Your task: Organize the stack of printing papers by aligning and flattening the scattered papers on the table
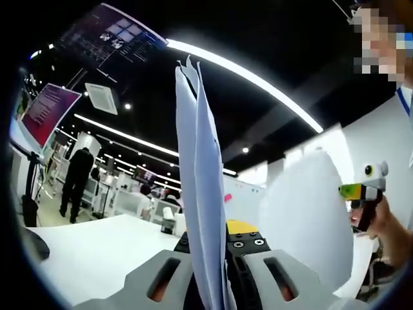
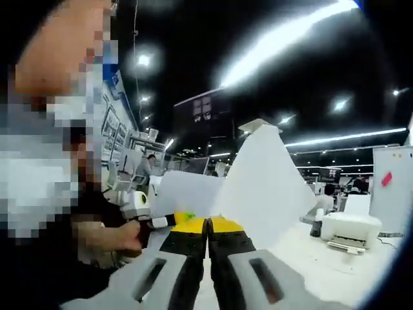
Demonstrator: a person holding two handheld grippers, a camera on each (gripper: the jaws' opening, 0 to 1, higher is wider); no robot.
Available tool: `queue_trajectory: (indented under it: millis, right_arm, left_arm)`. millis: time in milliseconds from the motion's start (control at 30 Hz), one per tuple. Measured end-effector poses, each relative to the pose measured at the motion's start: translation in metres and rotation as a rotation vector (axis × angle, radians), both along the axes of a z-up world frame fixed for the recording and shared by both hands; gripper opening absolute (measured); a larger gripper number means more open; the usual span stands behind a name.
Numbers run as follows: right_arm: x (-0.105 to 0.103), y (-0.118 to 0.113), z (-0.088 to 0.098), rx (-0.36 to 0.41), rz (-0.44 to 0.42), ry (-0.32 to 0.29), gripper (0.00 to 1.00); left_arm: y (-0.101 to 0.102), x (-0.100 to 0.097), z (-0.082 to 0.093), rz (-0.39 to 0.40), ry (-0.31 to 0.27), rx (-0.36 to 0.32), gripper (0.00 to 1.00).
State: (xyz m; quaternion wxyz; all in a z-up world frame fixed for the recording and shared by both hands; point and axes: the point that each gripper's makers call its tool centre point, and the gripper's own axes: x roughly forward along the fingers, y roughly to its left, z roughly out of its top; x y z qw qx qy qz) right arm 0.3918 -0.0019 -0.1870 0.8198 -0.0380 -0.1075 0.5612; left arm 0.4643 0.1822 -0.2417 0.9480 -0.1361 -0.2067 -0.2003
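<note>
Left gripper [image 1: 216, 274] pinches papers [image 1: 197, 187] upright; right gripper [image 2: 208, 255] closed.

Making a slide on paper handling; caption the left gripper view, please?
Left gripper holds a stack of papers upright above the white table.

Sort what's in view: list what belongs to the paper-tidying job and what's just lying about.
Job:
- papers, held upright in the left gripper
- right gripper, shut on the papers' edge
- table

Lying about:
- printer
- whiteboard
- person standing far off
- hanging screen
</note>
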Motion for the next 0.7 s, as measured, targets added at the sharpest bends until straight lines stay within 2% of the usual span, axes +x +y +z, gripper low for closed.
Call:
queue_trajectory:
  millis: [233, 700]
  right_arm:
    - [-0.016, 0.000, 0.009, 0.003, 0.059, -0.008, 0.00]
    - [-0.040, 0.005, 0.011, -0.067, 0.098, -0.049, 0.00]
  left_arm:
    - [0.000, 0.000, 0.000, 0.000, 0.001, -0.002, 0.06]
    - [0.000, 0.001, 0.000, -0.002, 0.003, 0.003, 0.06]
